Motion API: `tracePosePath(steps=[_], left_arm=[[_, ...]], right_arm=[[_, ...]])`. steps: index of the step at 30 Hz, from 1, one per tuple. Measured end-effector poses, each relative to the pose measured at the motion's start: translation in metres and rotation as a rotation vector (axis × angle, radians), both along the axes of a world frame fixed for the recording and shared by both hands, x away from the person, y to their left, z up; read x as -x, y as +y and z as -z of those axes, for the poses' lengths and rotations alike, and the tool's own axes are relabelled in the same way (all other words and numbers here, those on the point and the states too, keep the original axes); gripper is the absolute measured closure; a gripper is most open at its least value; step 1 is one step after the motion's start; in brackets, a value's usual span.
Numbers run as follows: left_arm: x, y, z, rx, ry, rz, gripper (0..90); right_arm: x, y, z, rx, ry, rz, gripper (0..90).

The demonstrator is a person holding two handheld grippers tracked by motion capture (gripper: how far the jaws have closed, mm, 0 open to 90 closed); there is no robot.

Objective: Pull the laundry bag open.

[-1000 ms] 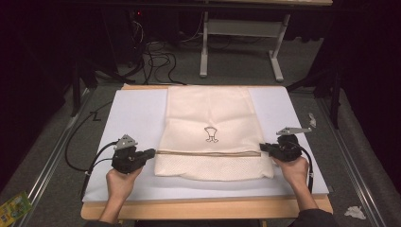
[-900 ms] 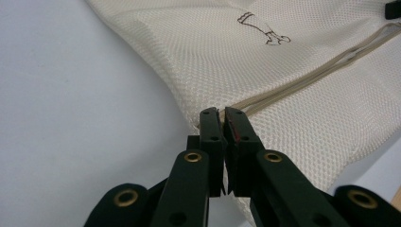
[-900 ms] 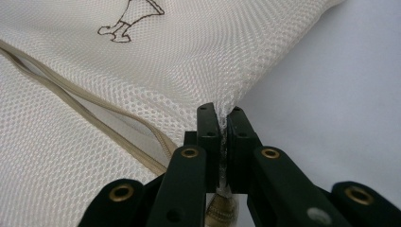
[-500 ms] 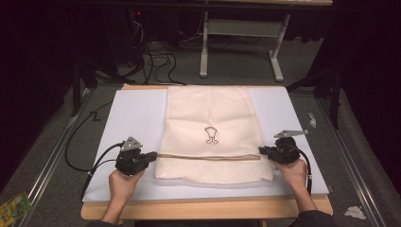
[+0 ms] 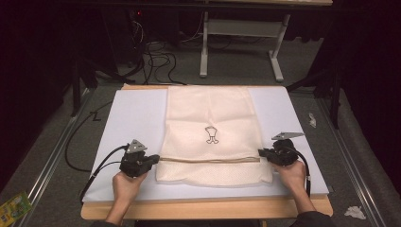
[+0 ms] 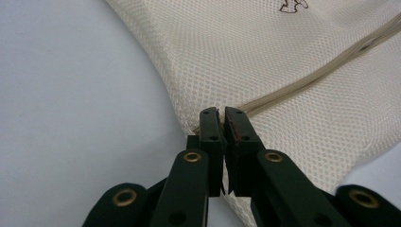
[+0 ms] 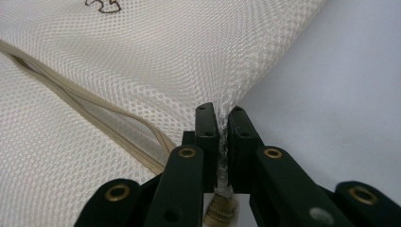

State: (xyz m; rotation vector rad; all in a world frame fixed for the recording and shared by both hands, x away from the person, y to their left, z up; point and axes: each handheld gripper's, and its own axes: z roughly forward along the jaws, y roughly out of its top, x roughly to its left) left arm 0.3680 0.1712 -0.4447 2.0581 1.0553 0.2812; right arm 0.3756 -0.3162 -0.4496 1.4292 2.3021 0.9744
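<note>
My mesh bag (image 7: 142, 61) is cream woven netting, matt and rough, with a smooth beige zipper (image 6: 312, 78); the white sheet (image 5: 137, 118) looks smooth over a wooden table (image 5: 203, 209).

You have one cream mesh bag (image 5: 210, 137) in front of you, with one zipper (image 5: 208, 160) running across it and one small dark printed emblem (image 5: 212, 134) on its cloth. It lies on one white board (image 5: 137, 113), which sits on one wooden bench (image 5: 208, 209). You hold two tools: the left tool (image 5: 156, 160) and the right tool (image 5: 261, 153), one in each of your two hands. Two crumpled scraps of white paper (image 5: 312, 119) lie on the floor to your right, and one green packet (image 5: 14, 206) lies at your lower left. One pale metal frame (image 5: 241, 35) stands beyond the bench.
</note>
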Motion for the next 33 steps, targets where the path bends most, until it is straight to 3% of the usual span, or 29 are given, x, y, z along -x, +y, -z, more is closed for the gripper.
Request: tracePosePath(steps=[11,17,23,33], left_arm=[[0.000,-0.003,0.003,0.007,-0.004,-0.002,84.5],[0.001,-0.003,0.003,0.002,-0.010,0.003,80.0],[0.002,-0.001,0.000,0.015,-0.039,-0.005,71.3],[0.005,0.008,-0.010,0.056,-0.082,-0.017,68.7]], right_arm=[[0.000,0.000,0.006,0.013,0.002,0.017,78.6],[-0.001,0.000,0.006,0.018,-0.005,0.034,67.6],[0.002,-0.004,0.001,0.004,-0.041,0.054,58.7],[0.011,-0.014,-0.008,-0.005,-0.111,0.070,62.8]])
